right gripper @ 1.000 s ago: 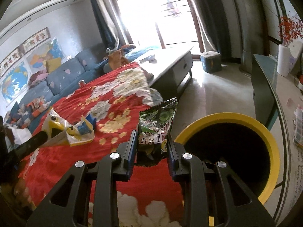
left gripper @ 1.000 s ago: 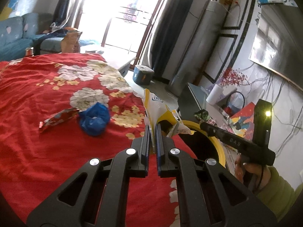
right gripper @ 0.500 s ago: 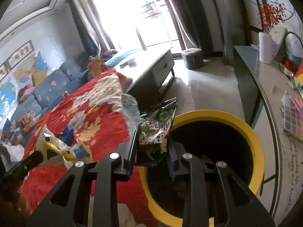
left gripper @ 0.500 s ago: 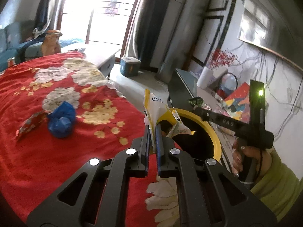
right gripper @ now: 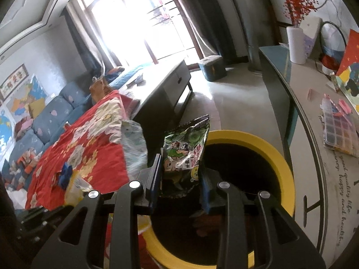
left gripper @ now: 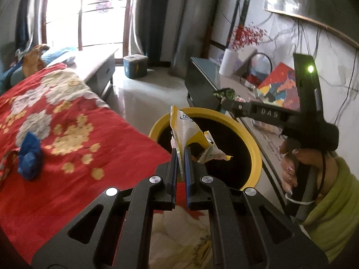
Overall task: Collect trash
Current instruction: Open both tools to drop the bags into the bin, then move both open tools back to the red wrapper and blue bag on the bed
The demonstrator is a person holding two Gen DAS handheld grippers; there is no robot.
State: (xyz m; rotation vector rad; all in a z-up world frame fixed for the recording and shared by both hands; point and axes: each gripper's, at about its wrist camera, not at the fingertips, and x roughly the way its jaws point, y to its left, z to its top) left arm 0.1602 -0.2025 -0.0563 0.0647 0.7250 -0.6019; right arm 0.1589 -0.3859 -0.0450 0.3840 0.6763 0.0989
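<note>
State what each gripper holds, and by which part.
Left gripper: yellow-and-white crumpled wrapper, pinched at its lower edge. Right gripper: green printed snack bag, by its lower half.

left gripper clamps a yellow wrapper over the yellow-rimmed bin

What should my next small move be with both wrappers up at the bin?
Probably open the right hand-held gripper first: its green snack bag already hangs over the yellow-rimmed bin. The left hand-held gripper holds the yellow wrapper nearer the rim, so ease it inward before releasing.
</note>
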